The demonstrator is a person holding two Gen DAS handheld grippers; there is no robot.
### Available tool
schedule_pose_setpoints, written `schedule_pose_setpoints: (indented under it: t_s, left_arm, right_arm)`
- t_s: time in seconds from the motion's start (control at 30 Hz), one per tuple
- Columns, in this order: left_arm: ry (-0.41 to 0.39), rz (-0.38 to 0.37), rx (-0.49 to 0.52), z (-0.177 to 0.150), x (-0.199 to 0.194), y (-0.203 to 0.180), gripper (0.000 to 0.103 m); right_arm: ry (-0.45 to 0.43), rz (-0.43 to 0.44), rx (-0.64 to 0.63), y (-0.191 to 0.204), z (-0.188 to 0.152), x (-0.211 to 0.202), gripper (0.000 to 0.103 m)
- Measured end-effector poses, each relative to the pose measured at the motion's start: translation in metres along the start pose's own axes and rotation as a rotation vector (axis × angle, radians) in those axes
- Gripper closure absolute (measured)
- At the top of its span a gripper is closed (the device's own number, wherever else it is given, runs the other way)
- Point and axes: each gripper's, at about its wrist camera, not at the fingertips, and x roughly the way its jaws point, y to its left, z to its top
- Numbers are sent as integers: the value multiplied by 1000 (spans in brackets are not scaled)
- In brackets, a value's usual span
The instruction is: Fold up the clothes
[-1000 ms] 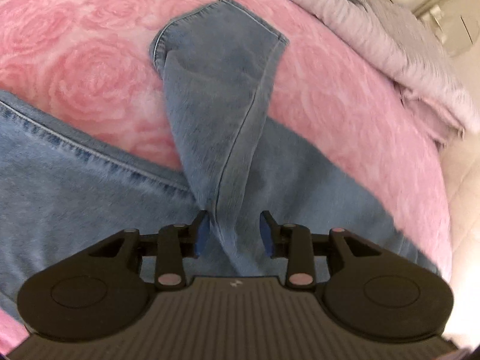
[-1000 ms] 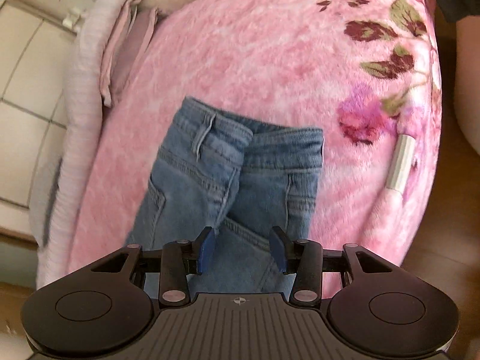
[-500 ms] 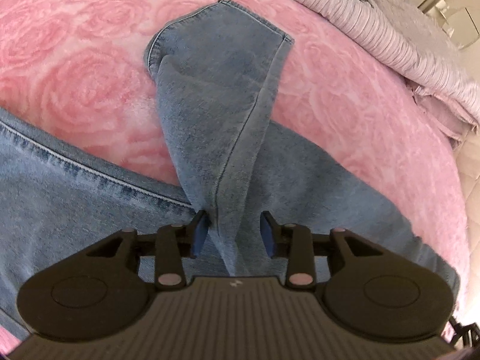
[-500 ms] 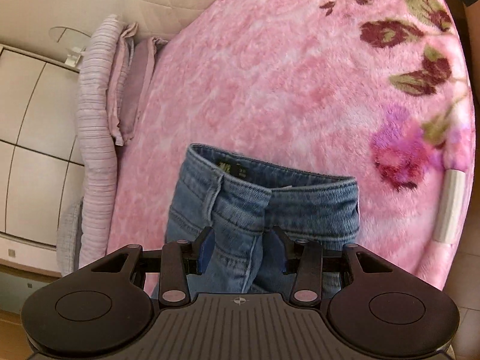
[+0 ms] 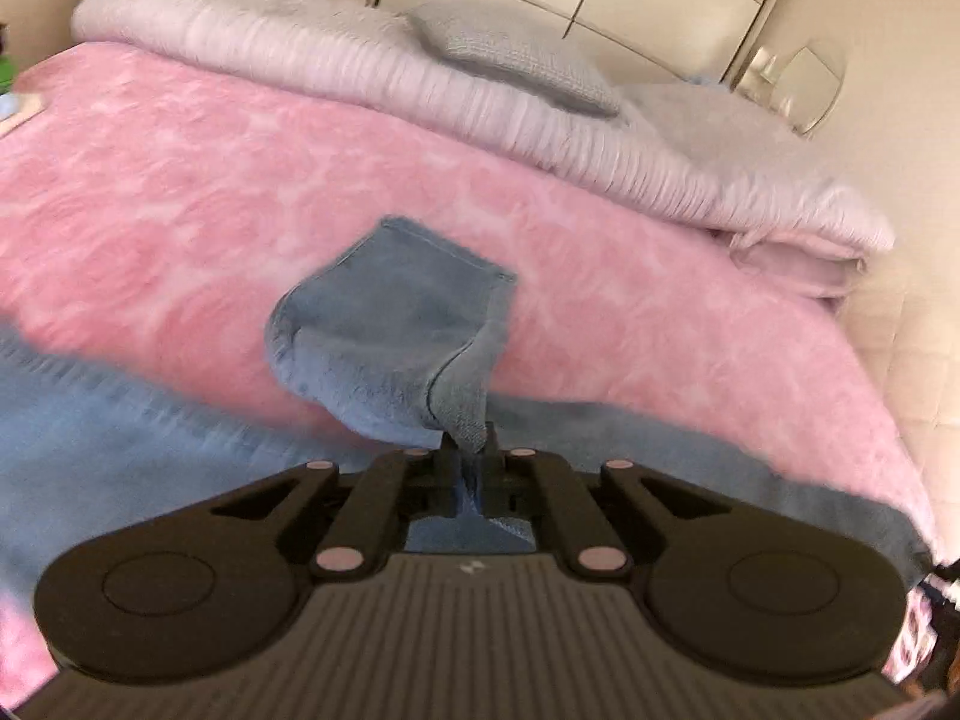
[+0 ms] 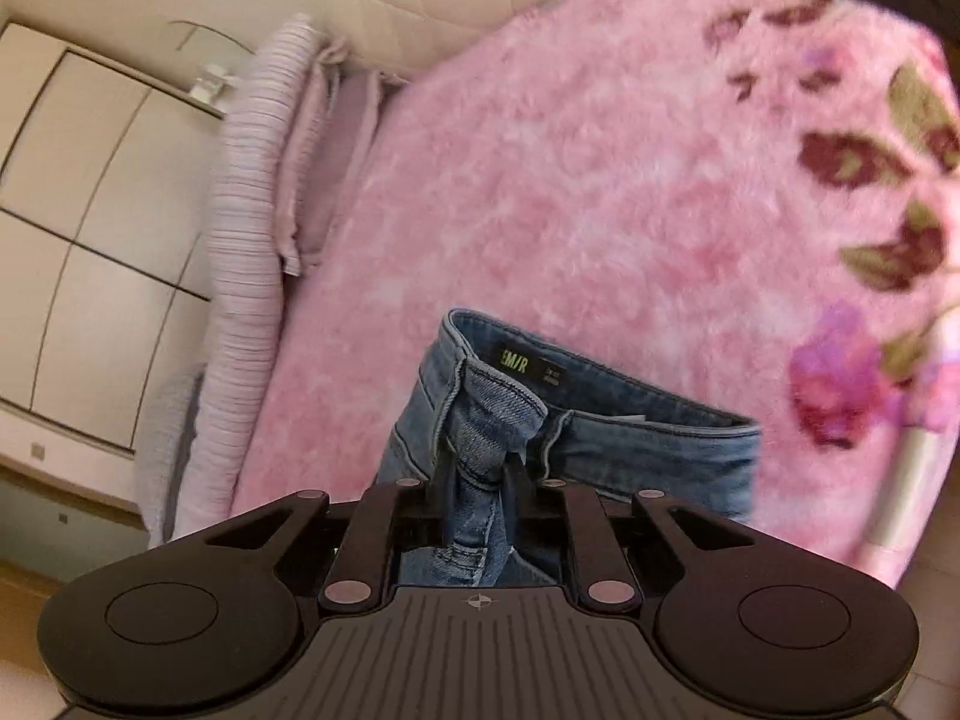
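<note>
A pair of blue jeans lies on a pink fleece blanket (image 5: 180, 192). In the left wrist view my left gripper (image 5: 468, 456) is shut on a fold of the jeans leg (image 5: 396, 324), which is lifted and hangs off the fingers, its hem end toward the pillows. The other leg (image 5: 120, 438) lies flat below. In the right wrist view my right gripper (image 6: 477, 480) is shut on a bunched fold at the jeans waistband (image 6: 570, 396), with the inner label showing. The pink blanket (image 6: 600, 180) spreads beyond it.
Folded lilac striped bedding (image 5: 420, 78) and a grey pillow (image 5: 522, 54) lie along the bed's far edge, also in the right wrist view (image 6: 252, 228). White wardrobe doors (image 6: 78, 228) stand behind. The blanket's flower border (image 6: 870, 240) marks the bed's right edge.
Both grippers have shut on the denim, the left on the leg fold and the right on the waistband. Both have lifted and tilted up, raising the cloth off the blanket.
</note>
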Motion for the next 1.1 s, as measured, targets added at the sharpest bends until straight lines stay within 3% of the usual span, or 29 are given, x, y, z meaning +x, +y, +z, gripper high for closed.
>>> schedule_pose_setpoints:
  t_s: [0.07,0.17,0.37,0.6,0.73,0.93,1.1]
  left_arm:
    - [87,45,-3,-30,3,11,100]
    - [140,102,40,-59,15,11,100]
    - [80,113,54,-59,12,4,100]
    - [24,128,92,-56,0,1,100]
    - [62,146,121,-66,9,0,100]
    - [79,159,105,-78,17,-7,100]
    - [111,182,94,-91,28,-5,99]
  right_arm:
    - [34,-66,-10,-17,-5,-5,89]
    - [82,-148,-33,-32,-13,-5,89]
    - [69,-109,-77,-28,-13,-12,89]
    - [106,-99,-36,-39,-19,-11,89]
    - [113,-126,-48,-46,-18,-7,89]
    - [15,-132,-219,-14,-14,-16,89]
    - [77,-218,-175,-28,-13,4,89]
